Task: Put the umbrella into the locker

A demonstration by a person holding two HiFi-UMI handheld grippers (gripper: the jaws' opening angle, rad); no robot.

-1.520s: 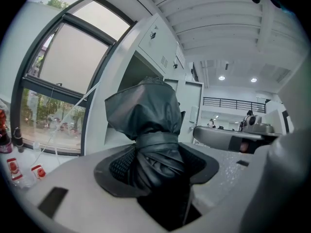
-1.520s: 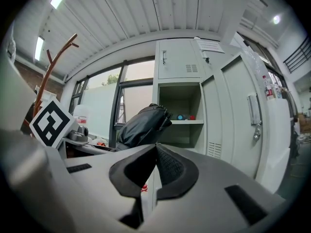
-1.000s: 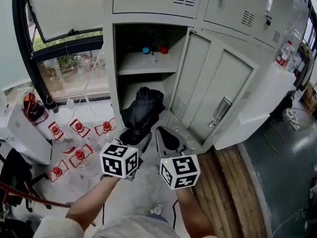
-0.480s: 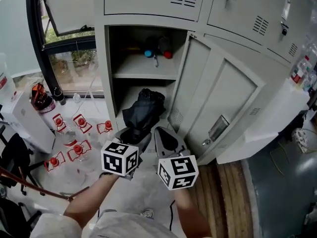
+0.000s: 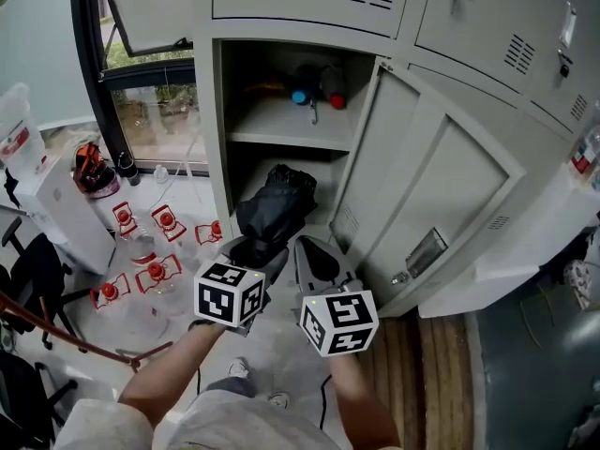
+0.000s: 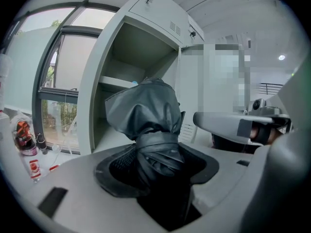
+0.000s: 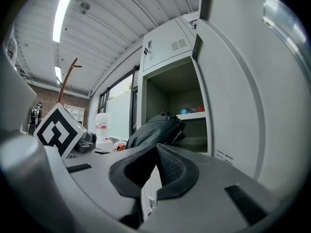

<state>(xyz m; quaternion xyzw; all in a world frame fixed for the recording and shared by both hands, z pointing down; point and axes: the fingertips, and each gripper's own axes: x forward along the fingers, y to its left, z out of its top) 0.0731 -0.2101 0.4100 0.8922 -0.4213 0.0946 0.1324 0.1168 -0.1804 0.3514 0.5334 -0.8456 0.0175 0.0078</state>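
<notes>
A black folded umbrella [image 5: 275, 204] sticks up from my left gripper [image 5: 253, 253], which is shut on its lower end. Its bunched top reaches the mouth of the lower compartment of the open grey locker [image 5: 224, 111]. In the left gripper view the umbrella [image 6: 146, 113] fills the space between the pads of my left gripper [image 6: 155, 166], with the locker opening behind it. Just to the right, my right gripper [image 5: 319, 262] is shut, pads together and holding nothing. The right gripper view shows the right gripper [image 7: 154, 173] with the umbrella [image 7: 155, 129] to its left.
The locker door [image 5: 427, 190] stands swung open to the right. A shelf [image 5: 277, 125] inside carries a blue item [image 5: 301, 97] and a red item [image 5: 337, 100]. Several red-capped bottles [image 5: 156, 272] lie on the floor at left, below a window [image 5: 155, 106]. Wooden planks [image 5: 441, 373] lie at right.
The head view has shifted a little and the locker sits slightly lower in it. Both grippers hold their places; the umbrella stays gripped at the compartment mouth.
</notes>
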